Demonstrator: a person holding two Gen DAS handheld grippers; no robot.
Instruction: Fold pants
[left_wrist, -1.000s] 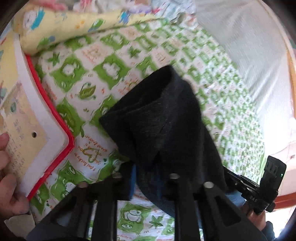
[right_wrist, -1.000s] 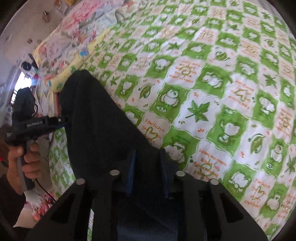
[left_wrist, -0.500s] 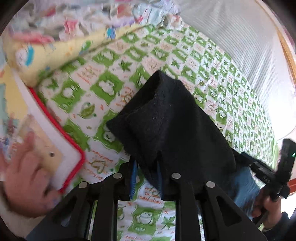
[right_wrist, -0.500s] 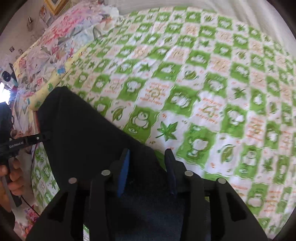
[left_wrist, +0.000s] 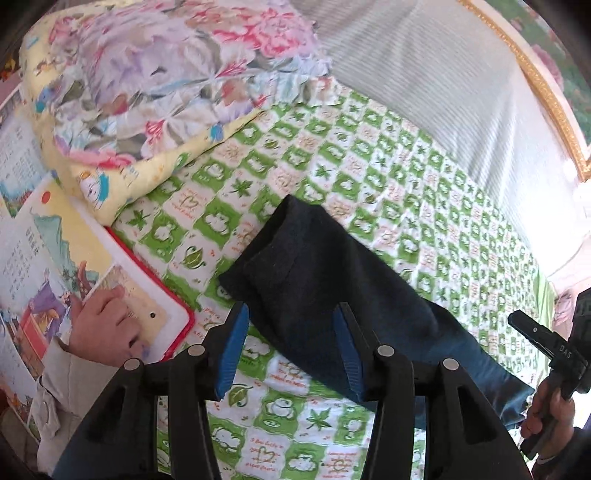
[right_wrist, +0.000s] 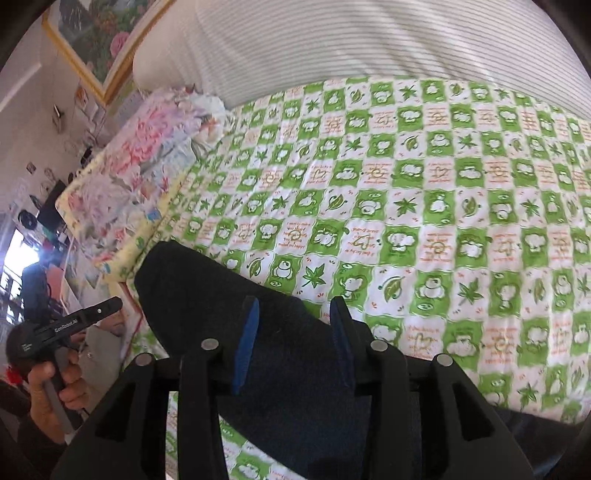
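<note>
The dark navy pants (left_wrist: 325, 288) lie folded in a long band on the green-and-white checked bedsheet (left_wrist: 424, 192). They also show in the right wrist view (right_wrist: 229, 317). My left gripper (left_wrist: 291, 339) is open, its blue-padded jaws spread above the near edge of the pants, holding nothing. My right gripper (right_wrist: 291, 332) is open too, its jaws apart over the pants' other end. The right gripper body shows at the right edge of the left wrist view (left_wrist: 554, 347); the left one shows at the left of the right wrist view (right_wrist: 62, 325).
A floral quilt (left_wrist: 166, 74) on a yellow pillow lies at the bed's left. A child's hand (left_wrist: 107, 317) rests on a red-edged picture book (left_wrist: 122, 280). A striped white pillow (right_wrist: 369, 44) lies along the headboard. A framed picture (right_wrist: 96, 37) hangs on the wall.
Both grippers have opened and let go of the pants, which now lie flat on the sheet. Both have drawn back and tilted up, showing more of the bed.
</note>
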